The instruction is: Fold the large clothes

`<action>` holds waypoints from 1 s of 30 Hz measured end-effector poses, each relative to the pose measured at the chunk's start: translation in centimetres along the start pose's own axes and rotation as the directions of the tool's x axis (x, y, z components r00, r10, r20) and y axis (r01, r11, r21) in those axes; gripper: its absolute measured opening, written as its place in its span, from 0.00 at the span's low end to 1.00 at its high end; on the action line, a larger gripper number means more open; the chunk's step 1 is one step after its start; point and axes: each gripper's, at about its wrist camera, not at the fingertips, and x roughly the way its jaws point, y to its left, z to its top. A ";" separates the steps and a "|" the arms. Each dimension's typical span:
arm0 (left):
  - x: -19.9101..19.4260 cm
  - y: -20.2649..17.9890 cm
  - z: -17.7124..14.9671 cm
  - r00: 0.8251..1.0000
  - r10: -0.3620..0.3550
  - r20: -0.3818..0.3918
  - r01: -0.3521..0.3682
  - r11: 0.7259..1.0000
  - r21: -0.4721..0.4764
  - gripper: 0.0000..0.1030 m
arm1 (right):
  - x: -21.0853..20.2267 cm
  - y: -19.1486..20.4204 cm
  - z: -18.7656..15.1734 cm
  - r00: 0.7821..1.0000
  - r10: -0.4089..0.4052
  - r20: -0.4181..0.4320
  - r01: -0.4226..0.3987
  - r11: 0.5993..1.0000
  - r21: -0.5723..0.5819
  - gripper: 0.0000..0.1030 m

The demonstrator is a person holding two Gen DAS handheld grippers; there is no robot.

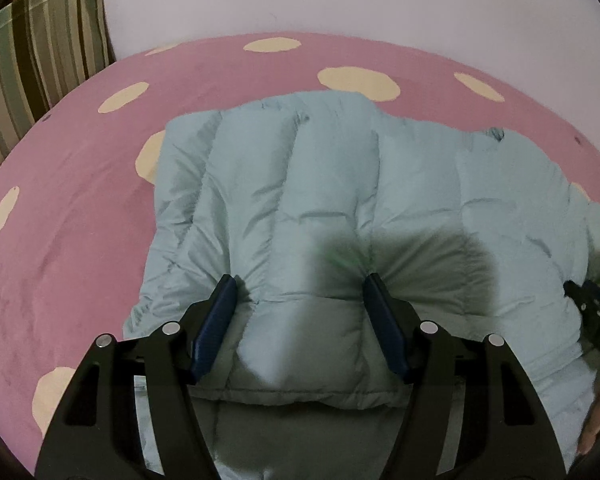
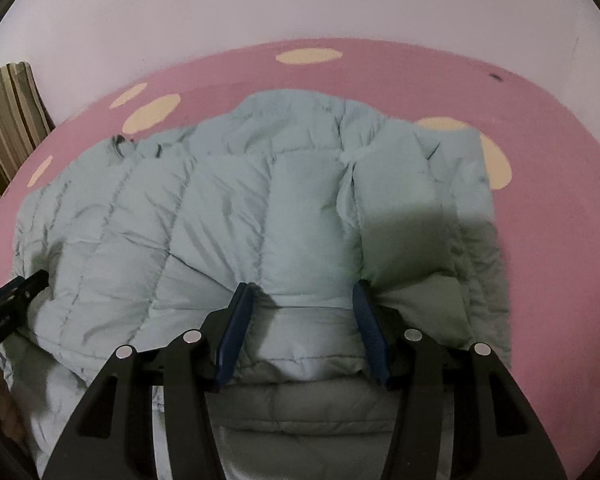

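Two claws, left claw (image 1: 298,284) and right claw (image 2: 302,292), pitch steeply down side by side, each with blue pads spread partway and pinching a thick fold of the pale blue puffer jacket (image 1: 320,184) at its near edge. Jacket lies on the bed (image 1: 80,200), long axis across the view, quilted seams running away toward the wall. Bed cover is pink with cream dots; a striped cushion (image 1: 40,48) stands at the far left.

Both wrist cameras look steeply down from close above, sharing a pale blue puffer jacket (image 1: 320,184) on a pink spotted bedsheet (image 1: 80,200); the left view sits further left.
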 end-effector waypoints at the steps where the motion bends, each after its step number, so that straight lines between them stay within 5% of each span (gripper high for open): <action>1: 0.2 -0.1 -0.1 1.000 0.003 -0.001 -0.003 1.000 0.003 0.65 | 0.1 0.1 -0.1 1.000 -0.001 -0.001 0.001 1.000 -0.001 0.51; 18: 0.7 -0.4 -0.5 0.999 0.028 0.017 -0.028 0.999 0.024 0.65 | 0.5 0.0 -0.3 1.000 0.001 0.028 -0.001 1.000 -0.001 0.51; 30: -2.8 0.5 -0.9 1.000 0.006 0.027 -0.006 1.000 -0.006 0.70 | -4.2 -1.2 -1.0 0.997 0.003 0.080 -0.008 0.998 0.057 0.59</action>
